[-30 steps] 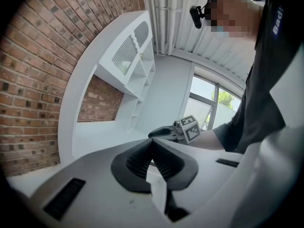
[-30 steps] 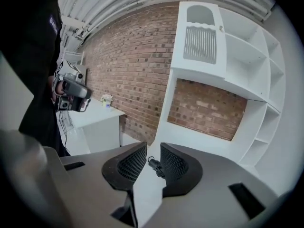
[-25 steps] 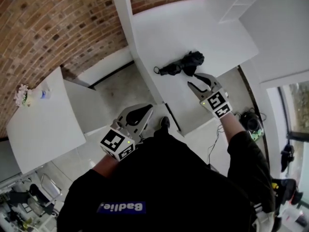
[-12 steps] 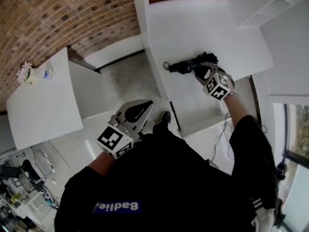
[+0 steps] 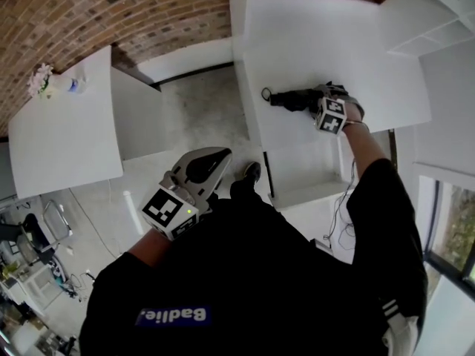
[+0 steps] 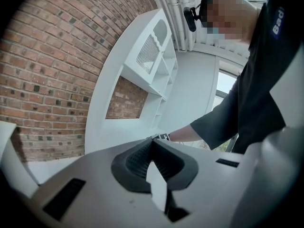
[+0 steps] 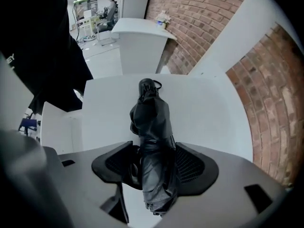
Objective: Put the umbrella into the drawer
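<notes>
A folded black umbrella [image 5: 291, 99] lies on the white desk top [image 5: 319, 43], its strap loop toward the left. My right gripper [image 5: 320, 96] points steeply down over its right end. In the right gripper view the umbrella [image 7: 151, 122] runs lengthwise between the pads [image 7: 192, 165]. The right gripper [image 7: 153, 146] is opening and straddles the umbrella without clamping it. An open white drawer [image 5: 304, 170] juts out below the desk's front edge. My left gripper [image 5: 221, 156] hangs low by the person's body, away from the desk. In its own view the left gripper [image 6: 152, 140] is shut and empty.
A white shelf unit [image 5: 427, 21] stands at the desk's far right. A low white table [image 5: 63, 143] with a small flower pot [image 5: 41, 81] sits at the left. A brick wall [image 5: 126, 10] runs behind. The floor [image 5: 200, 117] lies between the two tables.
The right gripper dropped from above the desk's front edge onto the umbrella, rolled over and spread its jaws around it. The left gripper stayed roughly in place.
</notes>
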`<state>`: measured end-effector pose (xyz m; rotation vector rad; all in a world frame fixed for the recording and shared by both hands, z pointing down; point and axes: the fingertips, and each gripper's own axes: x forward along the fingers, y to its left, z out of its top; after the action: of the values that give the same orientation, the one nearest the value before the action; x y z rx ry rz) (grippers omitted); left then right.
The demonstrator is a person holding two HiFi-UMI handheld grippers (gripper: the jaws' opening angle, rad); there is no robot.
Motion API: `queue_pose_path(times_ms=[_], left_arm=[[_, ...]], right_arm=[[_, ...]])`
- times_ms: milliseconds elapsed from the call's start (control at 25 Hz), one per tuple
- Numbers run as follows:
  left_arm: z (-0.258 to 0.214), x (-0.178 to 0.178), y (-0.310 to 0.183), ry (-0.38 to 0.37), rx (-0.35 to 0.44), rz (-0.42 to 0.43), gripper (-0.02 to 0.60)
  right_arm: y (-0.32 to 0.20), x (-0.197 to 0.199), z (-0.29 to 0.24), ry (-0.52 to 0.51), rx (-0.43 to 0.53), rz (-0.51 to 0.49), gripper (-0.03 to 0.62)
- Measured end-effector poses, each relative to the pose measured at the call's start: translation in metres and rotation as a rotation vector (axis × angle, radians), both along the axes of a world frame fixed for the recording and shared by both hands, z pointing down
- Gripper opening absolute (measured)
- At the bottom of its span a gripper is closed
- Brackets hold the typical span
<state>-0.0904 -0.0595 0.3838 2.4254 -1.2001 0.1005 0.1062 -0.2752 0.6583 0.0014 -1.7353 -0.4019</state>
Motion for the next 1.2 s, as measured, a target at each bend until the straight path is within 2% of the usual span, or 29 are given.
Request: queue_pose_path(times_ms=[240,400,520,840,1000,1200], left_arm=[[0.006,-0.011,0.004,-0.007,-0.021,-0.047,0.003],[0.007,-0.013,0.008,0.009,-0.037,-0.064,0.003],[0.006,-0.015,0.011,0.011,-0.037,-0.070,0.003],[0.002,-0.013,0.012,0.010,-0.019,-0.040,0.003],[0.000,-0.007,0.012,0.018,-0.006,-0.003,0.003],[-0.008,0.004,0.012,0.042,0.028,0.064,0.003]], right_arm=[[-0.009,-0.002,0.020,0.093,-0.053,-0.087,0.295],[-0.010,-0.001,0.034,0.164,-0.131,-0.087,0.302],[-0.010,0.002,0.039,0.197,-0.156,-0.080,0.302],[-0.001,0.000,0.029,0.107,-0.107,-0.053,0.290],[0.010,0.014,0.015,0.074,-0.093,-0.014,0.287],[0.049,0.036,-0.011,0.068,-0.072,-0.007,0.287]])
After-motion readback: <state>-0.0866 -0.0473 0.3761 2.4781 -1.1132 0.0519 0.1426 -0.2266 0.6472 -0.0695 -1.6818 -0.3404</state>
